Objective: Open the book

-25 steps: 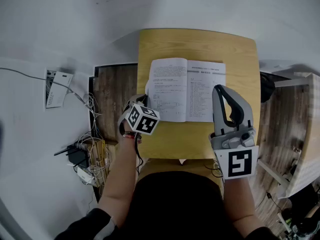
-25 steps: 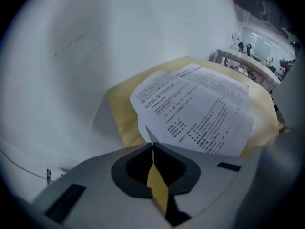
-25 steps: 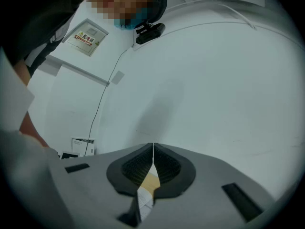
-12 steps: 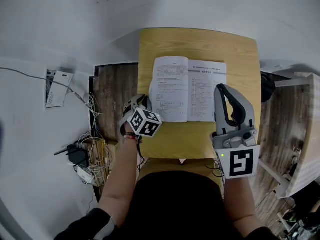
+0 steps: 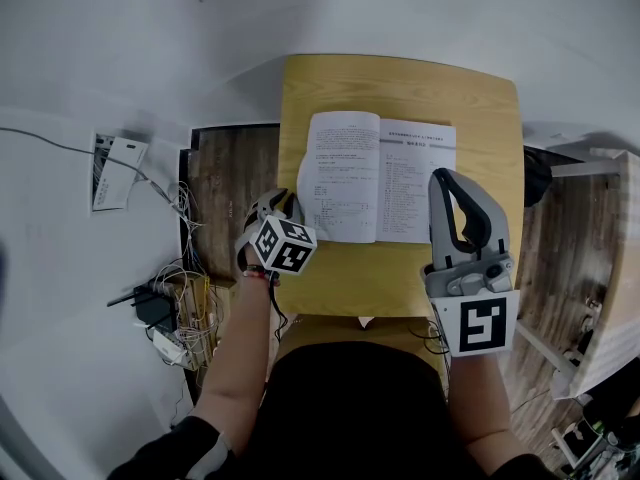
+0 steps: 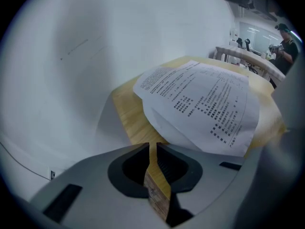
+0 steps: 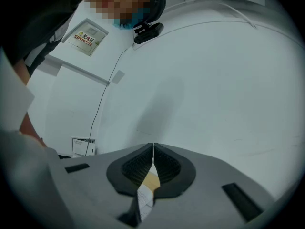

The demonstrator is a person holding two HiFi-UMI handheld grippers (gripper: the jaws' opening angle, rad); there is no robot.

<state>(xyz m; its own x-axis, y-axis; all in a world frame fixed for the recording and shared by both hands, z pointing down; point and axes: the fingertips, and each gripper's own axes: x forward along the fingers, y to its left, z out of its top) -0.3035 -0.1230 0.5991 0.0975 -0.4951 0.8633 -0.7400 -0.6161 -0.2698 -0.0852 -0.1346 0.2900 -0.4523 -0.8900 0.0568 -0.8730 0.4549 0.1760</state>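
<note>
Book (image 5: pixel 378 178): open, flat on table (image 5: pixel 400 83), just ahead of both grippers.
Left gripper (image 5: pixel 281 205): jaws nearly together, empty, beside the left page.
Right gripper (image 5: pixel 443 180): jaws together, empty, at the right page's edge.

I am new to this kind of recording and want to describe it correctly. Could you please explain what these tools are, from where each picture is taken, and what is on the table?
There is no robot here. A person holds a two-jaw hand tool, called a gripper, in each hand. The head view comes from a camera on the person's head, looking down. The other two views come from cameras riding on the left gripper and the right gripper, looking along their jaws. On the small wooden table lies a book, already open, with printed pages showing. Both pairs of jaws are closed or nearly so, and neither grips anything.
</note>
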